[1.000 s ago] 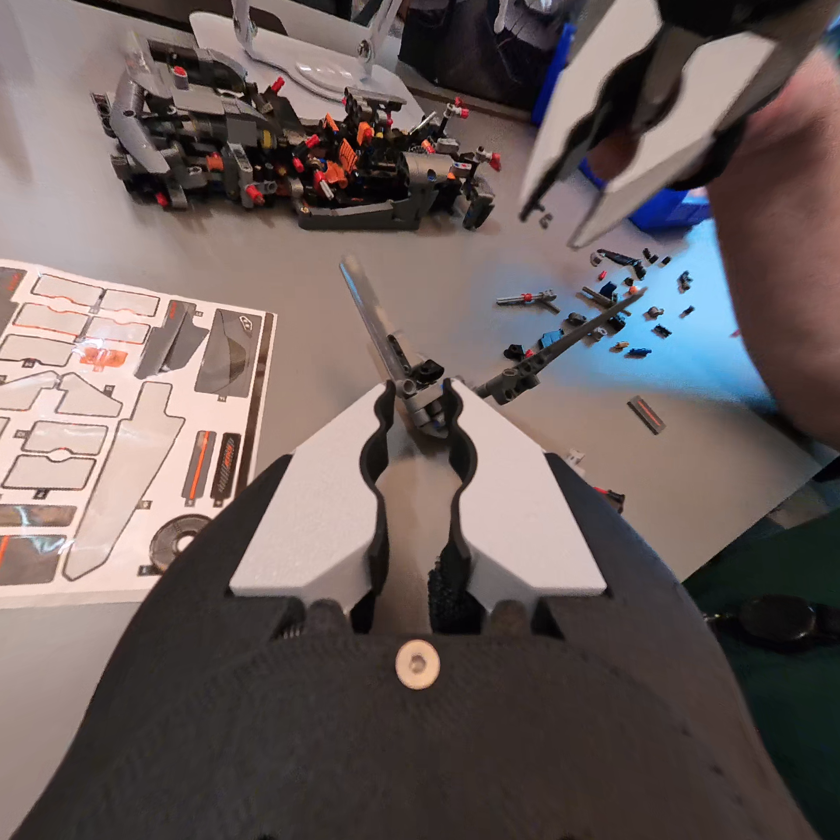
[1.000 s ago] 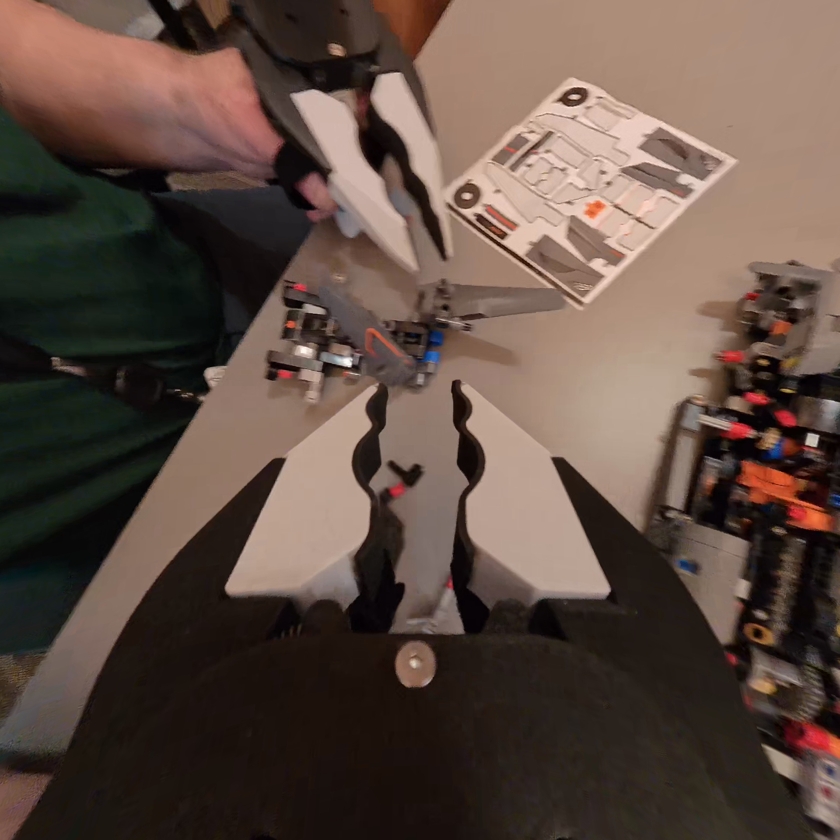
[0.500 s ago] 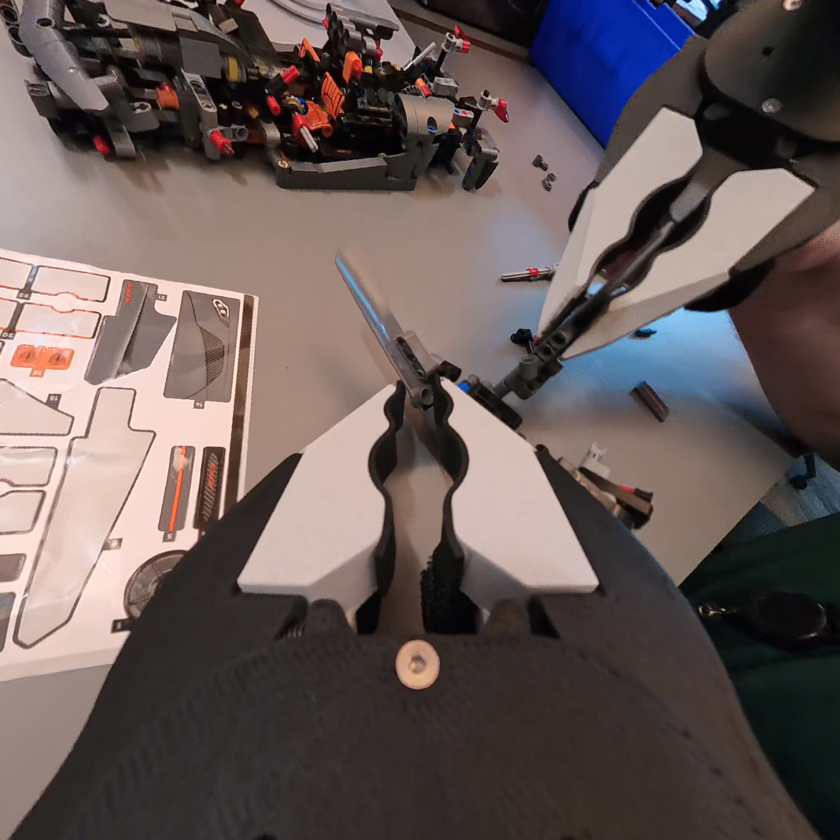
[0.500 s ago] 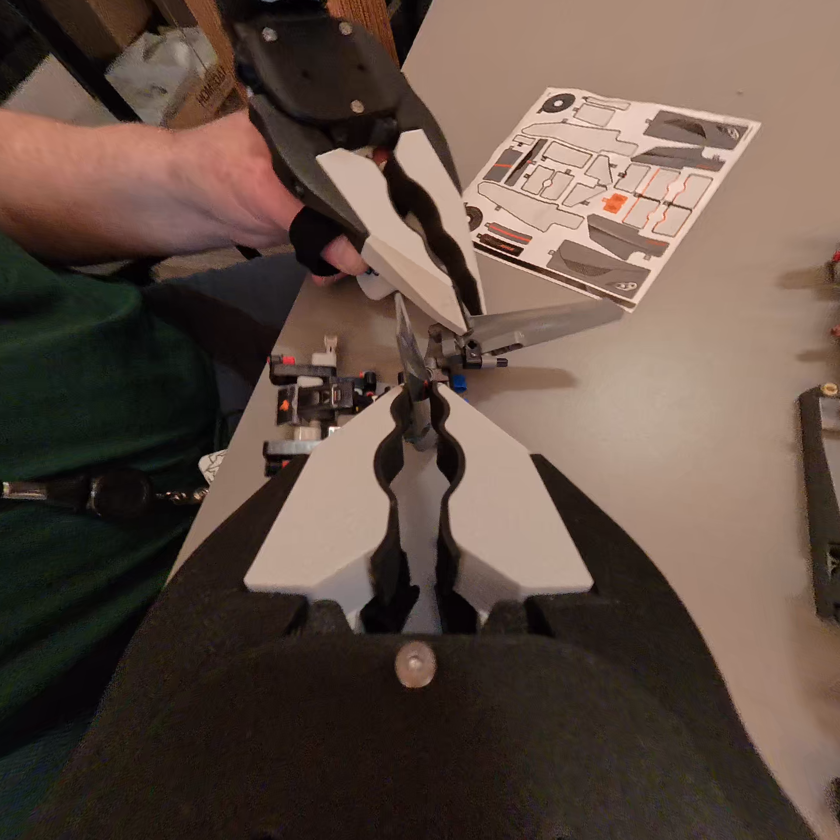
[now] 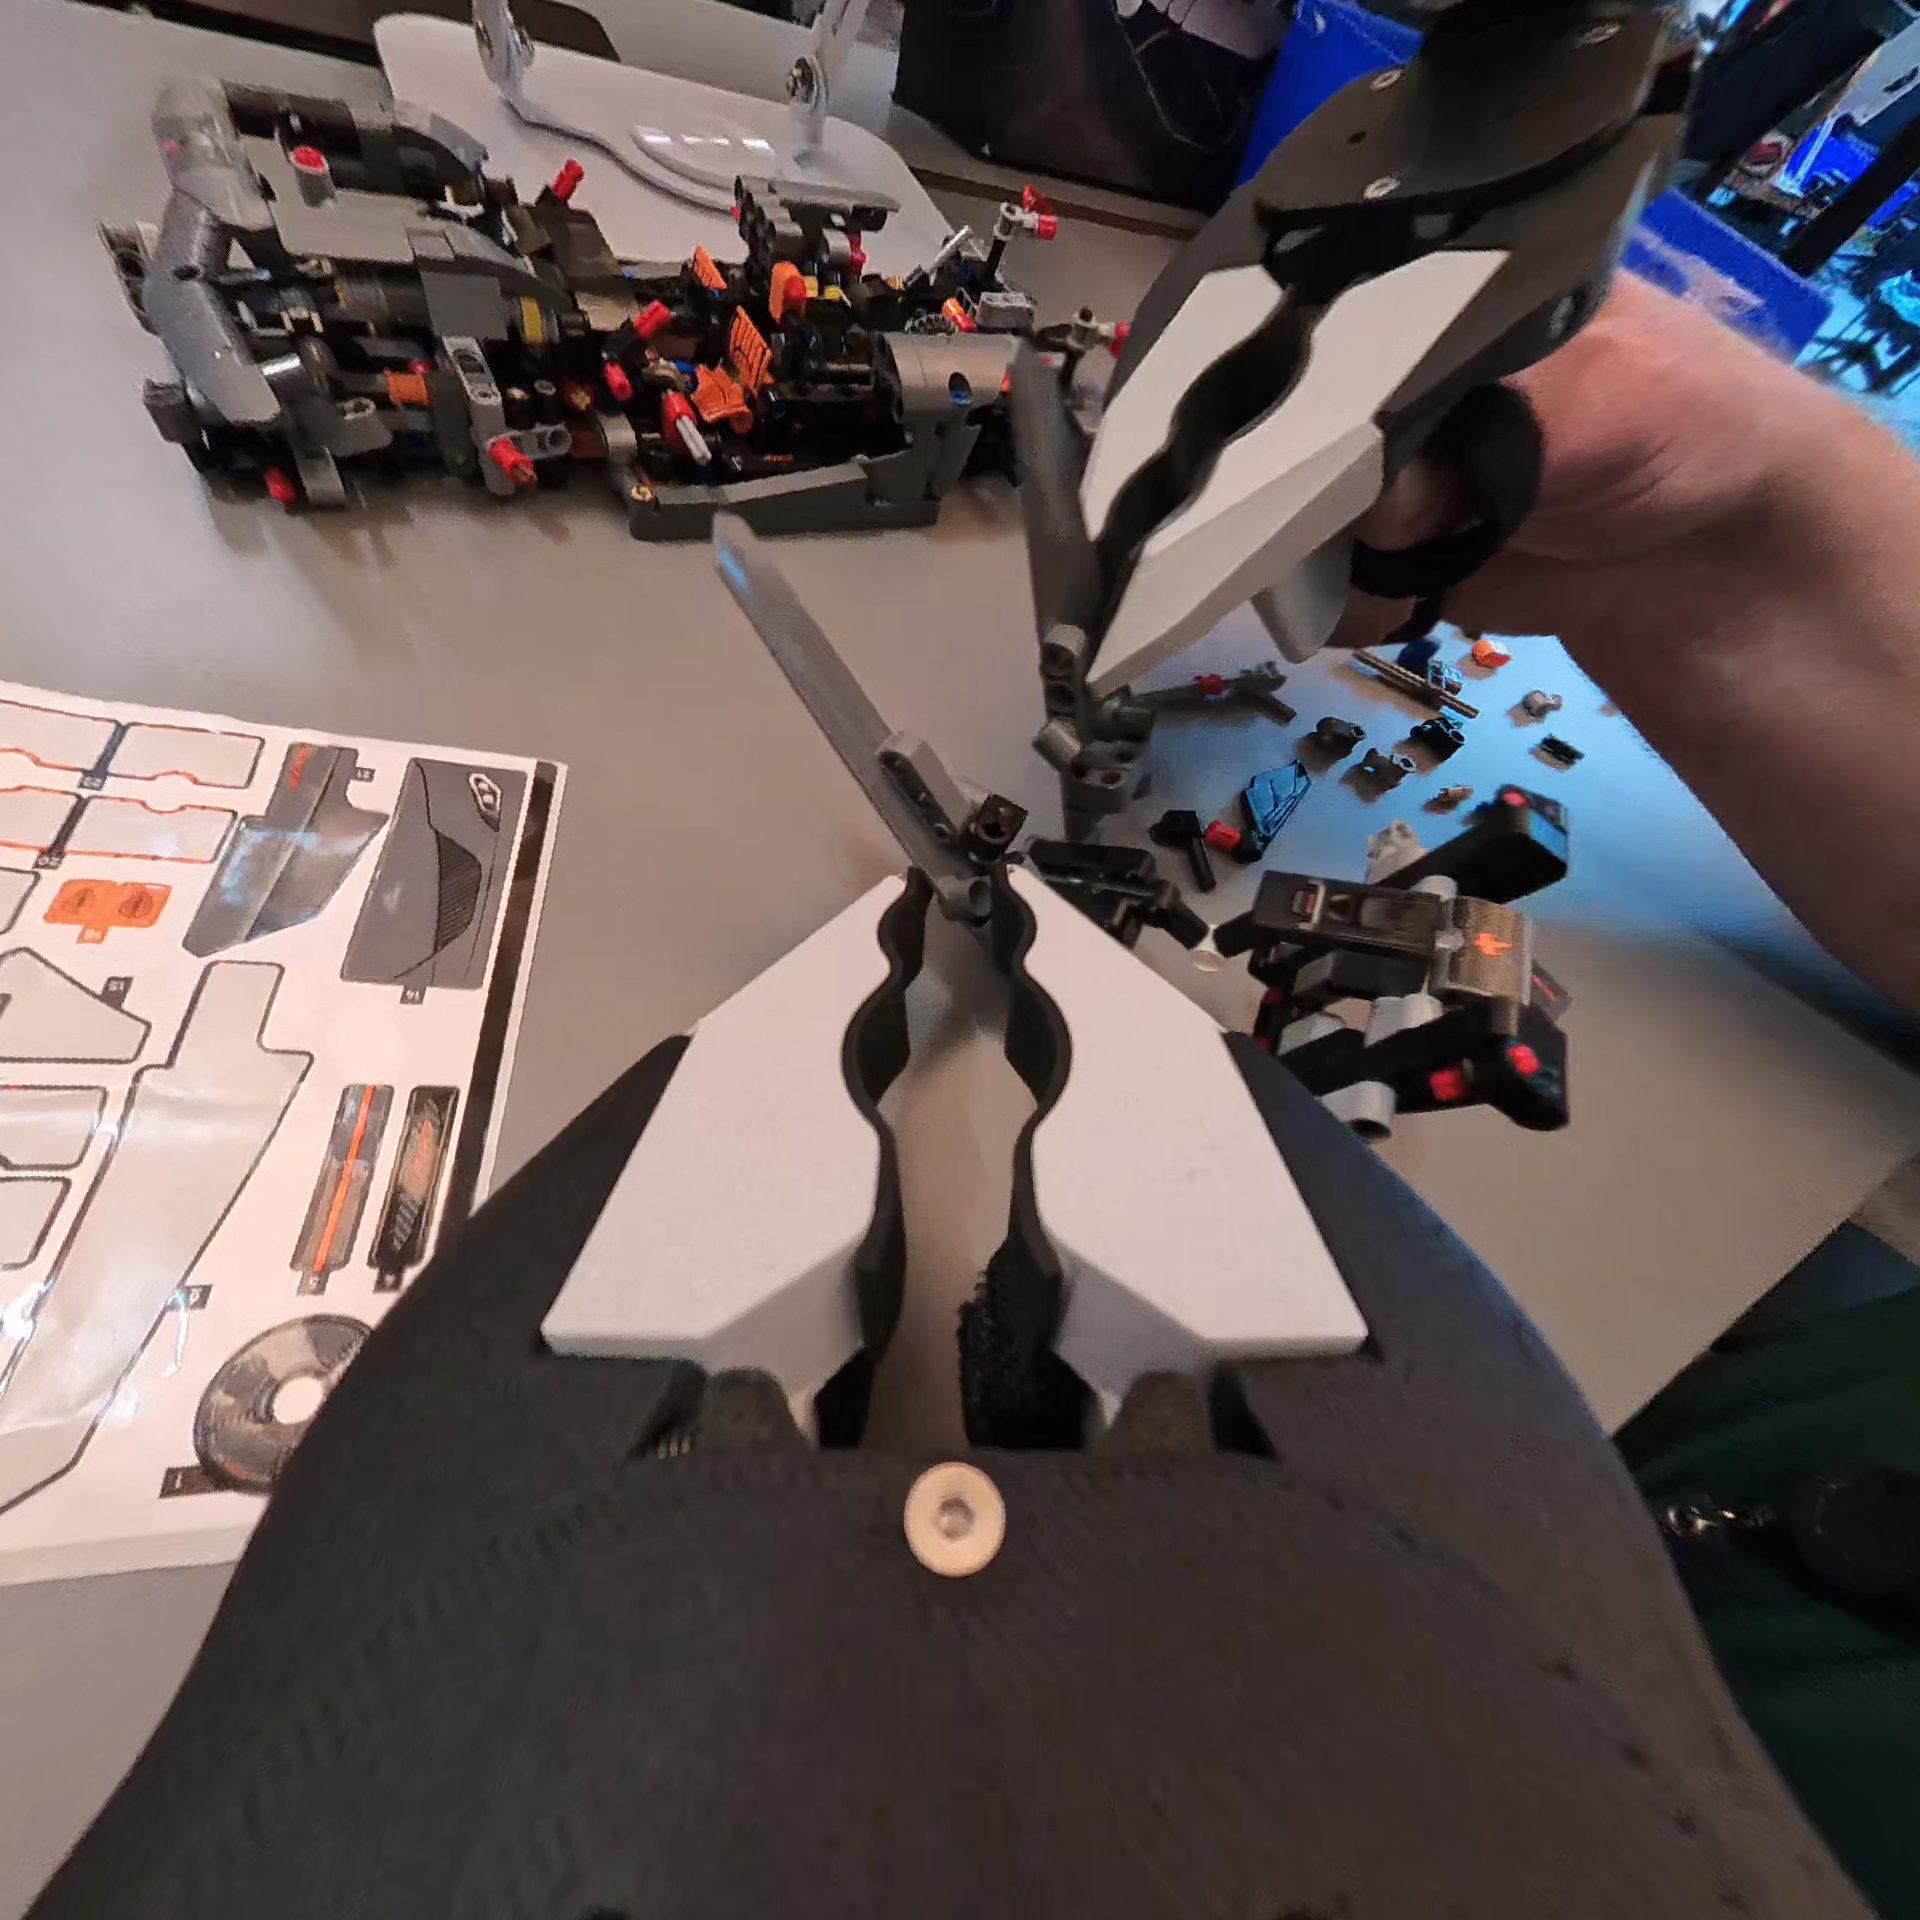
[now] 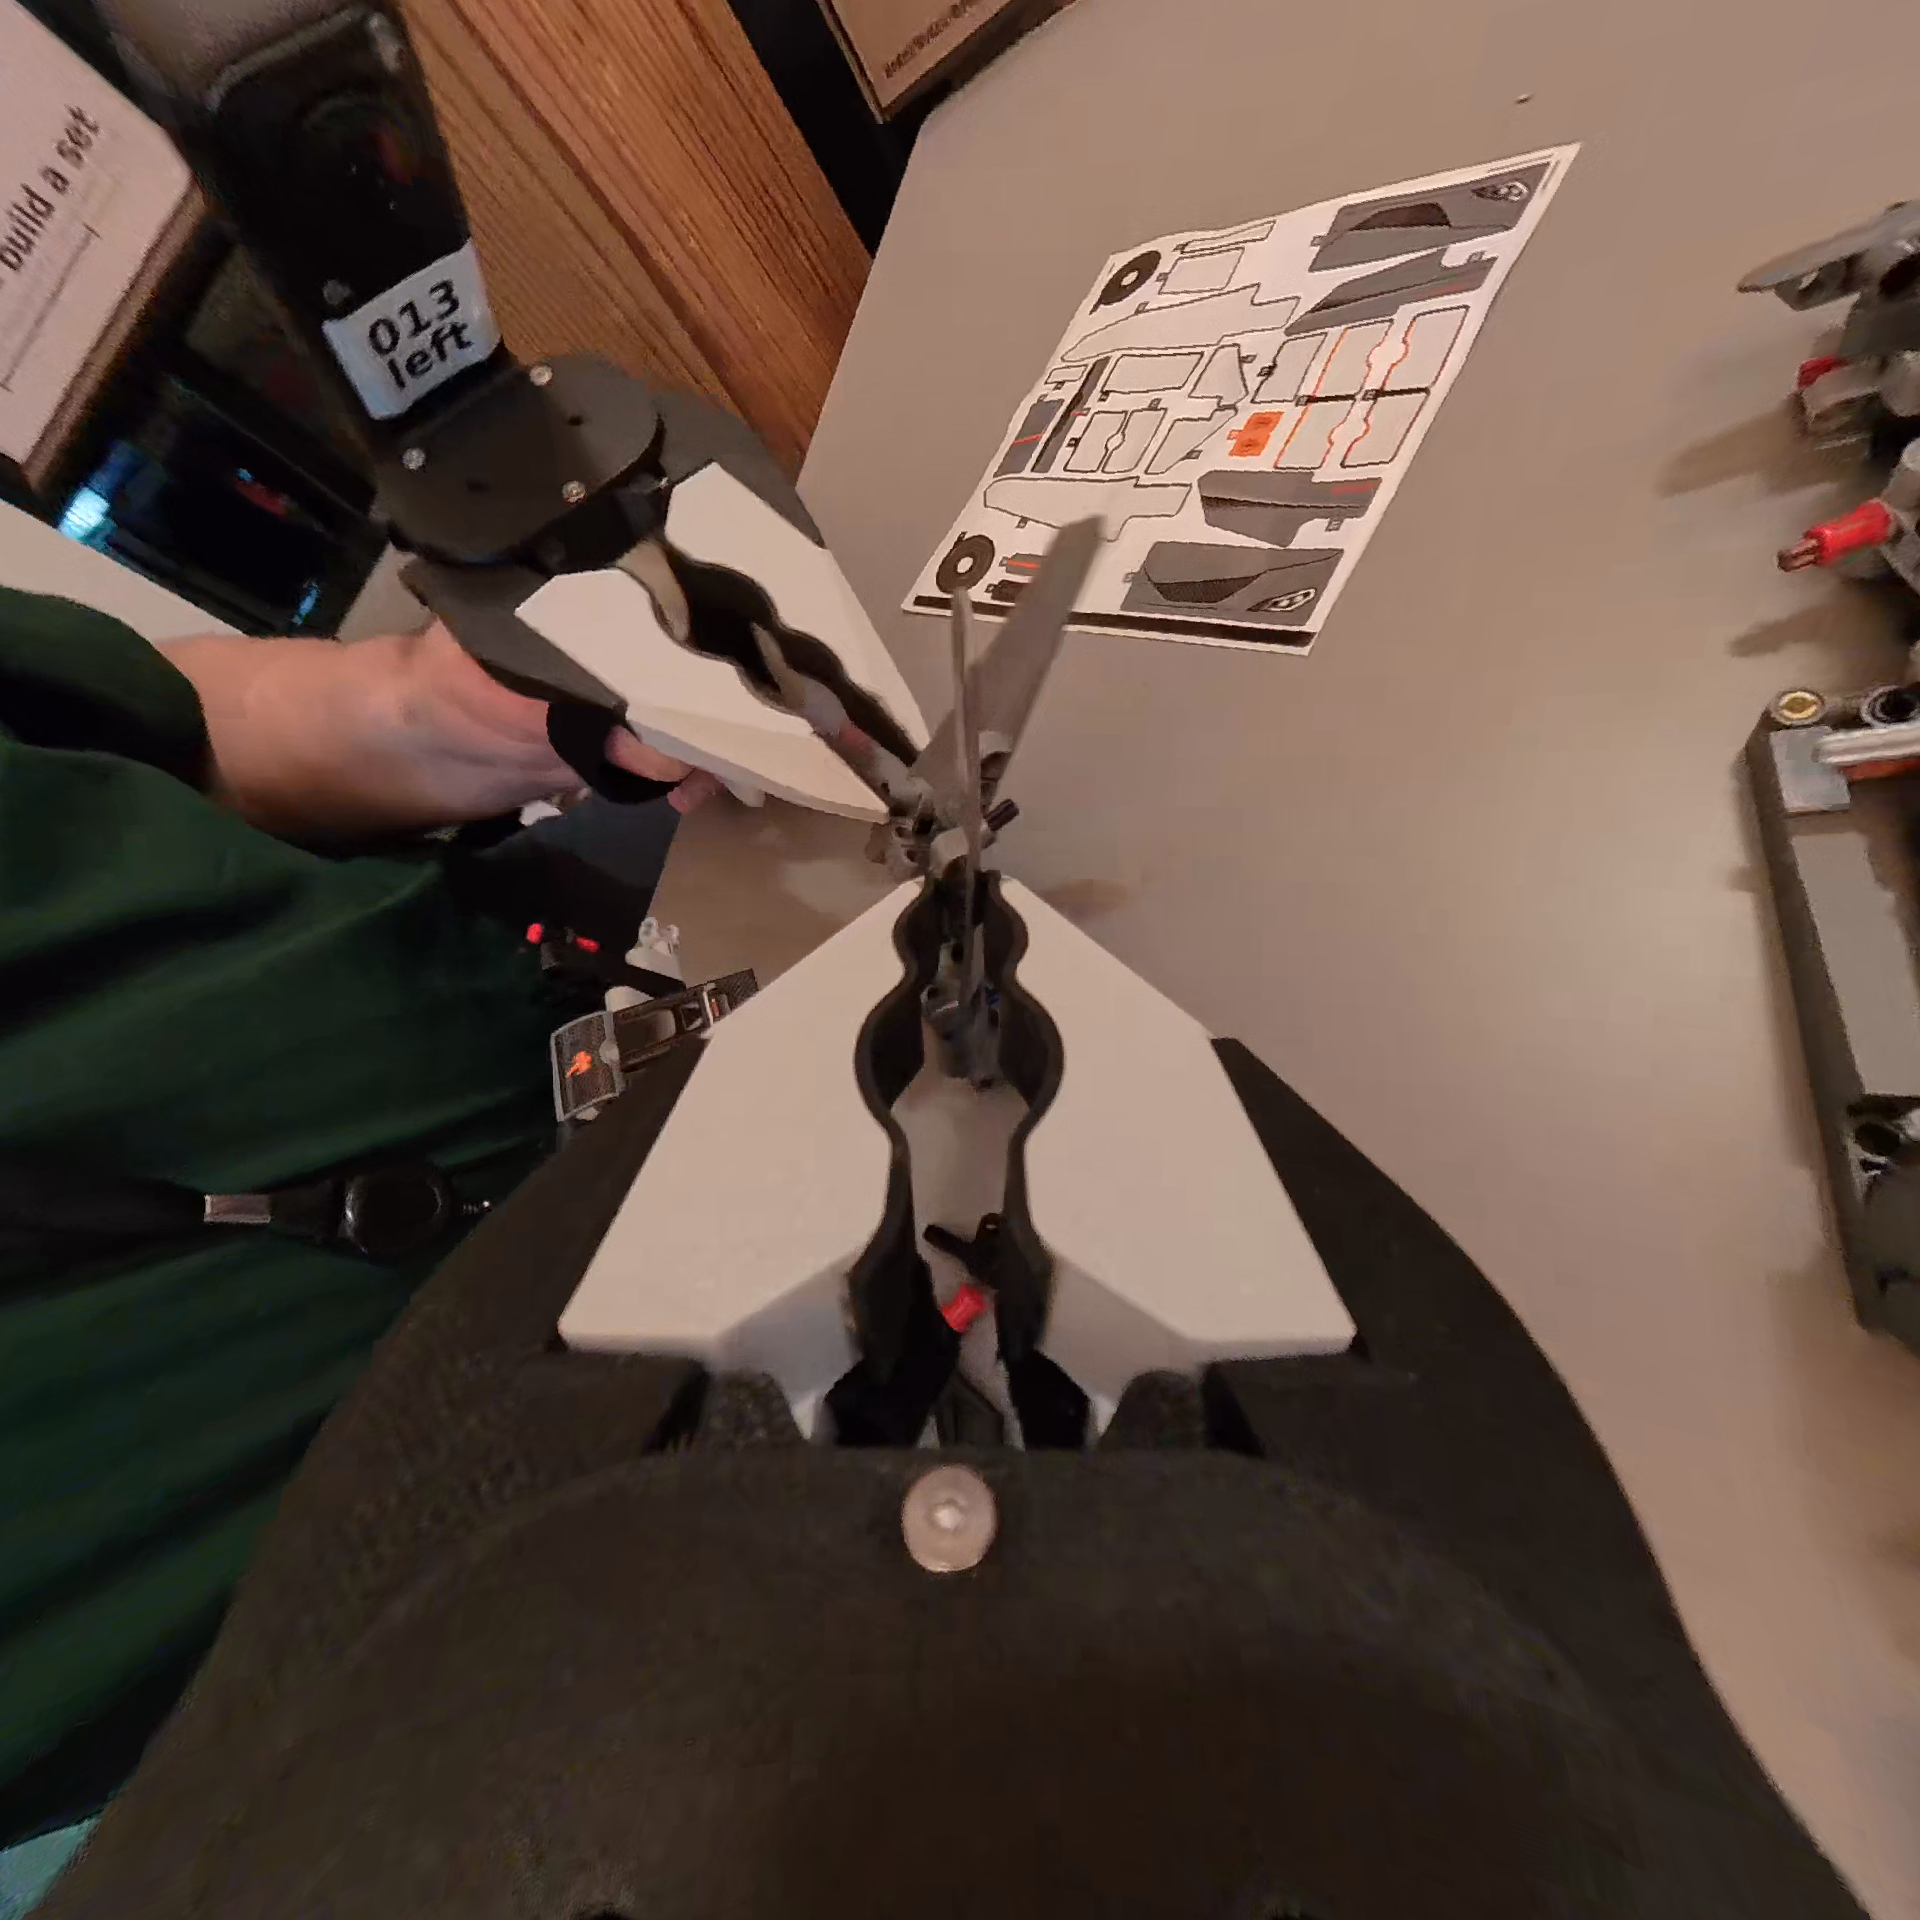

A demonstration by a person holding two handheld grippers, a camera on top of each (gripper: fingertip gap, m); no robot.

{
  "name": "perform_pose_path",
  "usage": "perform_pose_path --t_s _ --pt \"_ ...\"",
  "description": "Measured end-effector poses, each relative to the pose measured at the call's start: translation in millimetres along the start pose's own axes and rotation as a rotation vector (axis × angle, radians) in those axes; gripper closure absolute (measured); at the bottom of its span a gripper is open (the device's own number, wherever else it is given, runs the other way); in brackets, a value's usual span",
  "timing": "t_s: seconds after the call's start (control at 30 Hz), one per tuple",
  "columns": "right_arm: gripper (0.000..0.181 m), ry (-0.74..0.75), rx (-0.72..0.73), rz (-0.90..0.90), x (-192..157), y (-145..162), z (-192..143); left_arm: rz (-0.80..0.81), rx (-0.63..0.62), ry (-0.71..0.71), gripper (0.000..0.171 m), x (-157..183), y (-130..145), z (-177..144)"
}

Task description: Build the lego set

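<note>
Sticker sheet (image 5: 239, 1039) lies at left on the table (image 5: 623, 644). Left gripper (image 5: 961, 894), jaws nearly together, pinches the base of a long grey blade piece (image 5: 821, 675) held above the table. Right gripper (image 6: 961, 899), likewise narrowed, clamps an upright grey strut (image 5: 1060, 520); the two pieces meet between the grippers. Loose parts (image 5: 1392, 748) lie at right.

A plain grey worktop (image 5: 623, 644) fills most of both views, its matte surface catching a cool bluish light at the right of the left wrist view. In the upper right of that view, blue bins (image 5: 1714, 270) stand beyond the worktop edge among dark clutter. In the upper left of the right wrist view, a wood-grain panel (image 6: 623, 177) rises beside a white cardboard box (image 6: 73, 218).
</note>
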State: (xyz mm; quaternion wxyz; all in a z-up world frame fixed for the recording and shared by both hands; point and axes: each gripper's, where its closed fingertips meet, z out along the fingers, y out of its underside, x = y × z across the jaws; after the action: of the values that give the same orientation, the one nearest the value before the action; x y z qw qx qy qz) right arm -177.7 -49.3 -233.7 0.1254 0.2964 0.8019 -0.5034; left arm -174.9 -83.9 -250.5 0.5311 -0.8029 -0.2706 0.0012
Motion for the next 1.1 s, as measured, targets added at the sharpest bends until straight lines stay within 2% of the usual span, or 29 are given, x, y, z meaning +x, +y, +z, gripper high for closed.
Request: perform_pose_path --t_s 0.13,0.17,0.43,0.5,0.6,0.73,0.9,1.03,1.1 --pt "0.176 -0.009 0.022 0.067 9.5 -1.8 -0.5 0.050 0.030 0.000 0.165 5.8 -4.6 -1.6" --pt "0.176 -0.014 0.024 0.074 10.7 -1.9 -0.6 0.063 0.040 0.001 0.171 7.0 -5.8 -2.5" --pt "0.176 -0.051 0.009 0.097 14.1 -2.7 -0.4 0.118 0.070 -0.002 0.171 6.7 -11.1 -7.3" --pt "0.176 -0.056 0.000 0.097 14.3 -2.2 -0.6 0.123 0.081 0.009 0.164 4.6 -14.8 -11.9" --pt "0.176 -0.067 -0.004 0.101 14.3 -2.5 0.1 0.103 0.044 0.022 0.145 -1.0 -10.3 -10.9" --pt "0.176 -0.083 -0.007 0.115 14.7 -3.3 1.5 0.069 0.042 0.063 0.143 0.3 -11.7 -4.5" --pt "0.176 -0.085 -0.022 0.120 16.3 -3.2 1.4 0.088 0.047 0.071 0.154 0.5 -16.1 2.1" --pt "0.175 -0.110 -0.021 0.154 18.7 -3.6 1.7 0.141 0.058 0.069 0.169 2.4 -17.1 1.1" --pt "0.175 -0.124 -0.018 0.170 20.3 -4.1 2.7 0.178 0.058 0.061 0.169 4.3 -16.7 0.7"
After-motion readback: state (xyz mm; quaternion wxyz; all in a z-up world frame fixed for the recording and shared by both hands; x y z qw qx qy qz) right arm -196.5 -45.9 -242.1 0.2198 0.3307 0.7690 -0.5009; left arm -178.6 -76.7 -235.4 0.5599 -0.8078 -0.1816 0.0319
